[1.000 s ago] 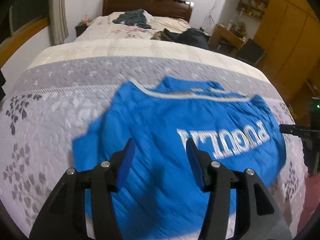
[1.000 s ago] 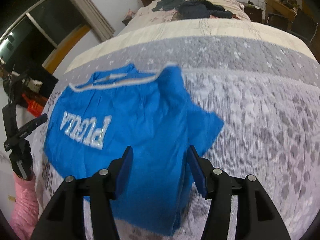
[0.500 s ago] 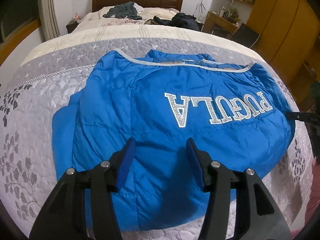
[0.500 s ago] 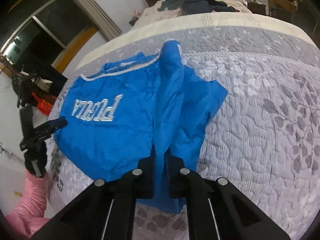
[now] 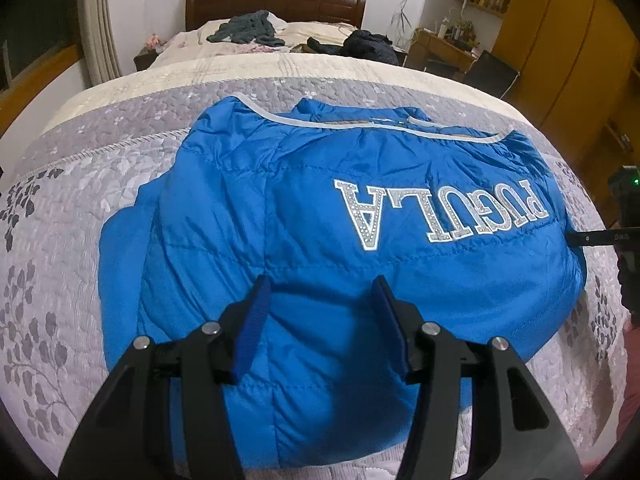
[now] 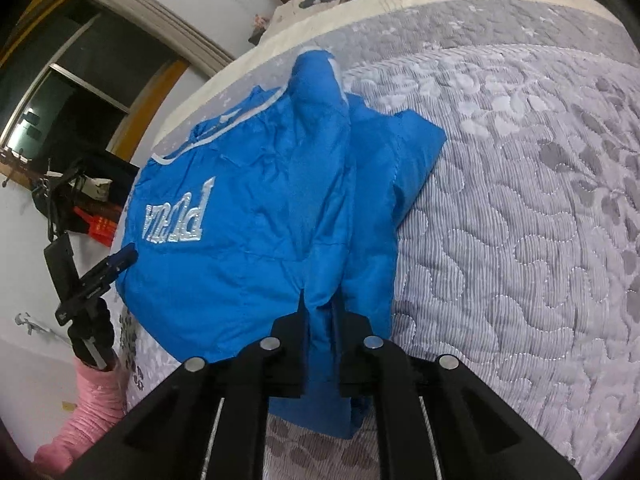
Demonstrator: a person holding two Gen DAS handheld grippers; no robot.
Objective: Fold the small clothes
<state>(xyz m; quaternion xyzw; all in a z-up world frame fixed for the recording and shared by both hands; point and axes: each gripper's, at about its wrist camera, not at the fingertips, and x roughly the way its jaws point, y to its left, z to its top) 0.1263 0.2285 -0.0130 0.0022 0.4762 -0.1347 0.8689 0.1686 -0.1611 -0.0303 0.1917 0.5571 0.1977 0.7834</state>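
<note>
Blue padded nylon makes up the one jacket (image 5: 320, 216) on the bed (image 5: 72, 208), lying back side up with silver lettering (image 5: 440, 212) across it. It rests on the grey leaf-patterned quilt, at the bed's near end, well away from the headboard (image 5: 276, 0).

The right tool (image 6: 320, 312) is pressed together on a ridge of the jacket's fabric near the hem, and that side is raised from the quilt into a long fold running away from the bed's near edge. The left tool (image 5: 320, 320) hangs over the jacket's lower back with its jaws spread and nothing between them; whether it touches the cloth I cannot tell.

This looks like the first fold in hand: one side of the jacket taken up, to be carried across the lettering toward the middle. The next move would call for sweeping the pinched edge over without dragging the whole jacket along the quilt, so the left tool may need to press down on the body or take the matching edge. The filling is puffy and slippery, so the fold may spring back unless flattened.

Counted: one jacket, two tools, one bed, and two dark heaps of clothes (image 5: 248, 32) lying near the headboard. A pink sleeve (image 6: 96, 396) shows behind the left tool in the right wrist view.
</note>
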